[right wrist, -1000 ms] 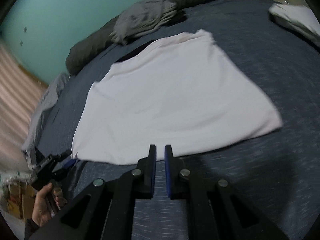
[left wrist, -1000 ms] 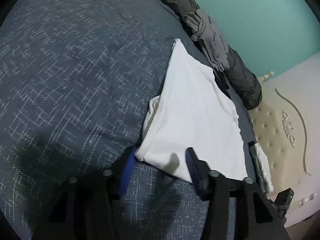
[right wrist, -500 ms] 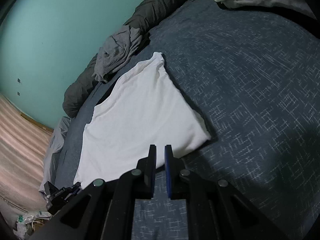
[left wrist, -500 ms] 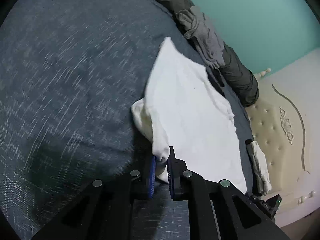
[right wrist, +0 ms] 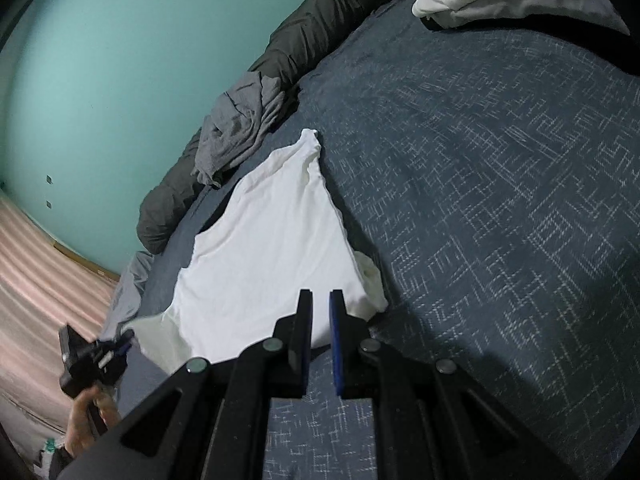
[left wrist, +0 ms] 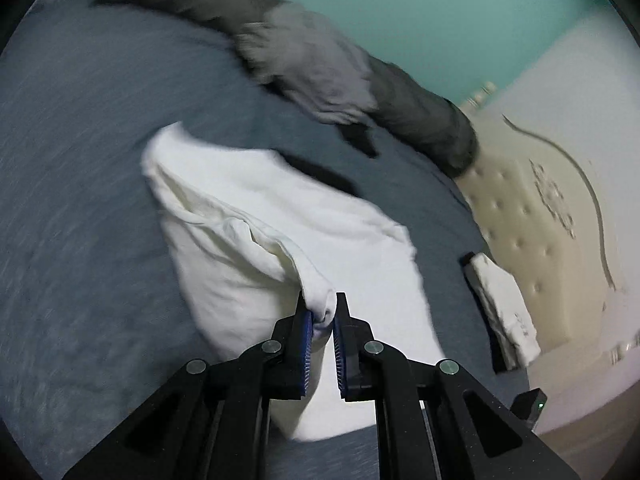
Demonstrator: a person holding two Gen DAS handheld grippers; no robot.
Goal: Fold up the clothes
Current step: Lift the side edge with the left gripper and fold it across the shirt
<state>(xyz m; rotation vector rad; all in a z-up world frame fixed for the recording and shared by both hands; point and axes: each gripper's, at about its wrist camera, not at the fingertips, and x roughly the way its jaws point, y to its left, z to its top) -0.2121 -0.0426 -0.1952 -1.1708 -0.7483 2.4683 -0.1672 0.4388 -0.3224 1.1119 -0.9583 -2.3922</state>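
Two grippers working over the bed. Left gripper is pinching a bunched corner of the white shirt between its blue pads, its jaws having just been closing, with the cloth caught in the narrow gap. The corner is hanging lifted off the bed while the rest of the shirt is lying on the dark blue cover. Right gripper is hovering at the shirt's near edge, jaws nearly together and gripping nothing. A grey garment is lying on a dark roll along the teal wall. Folded white cloth is sitting near the headboard.
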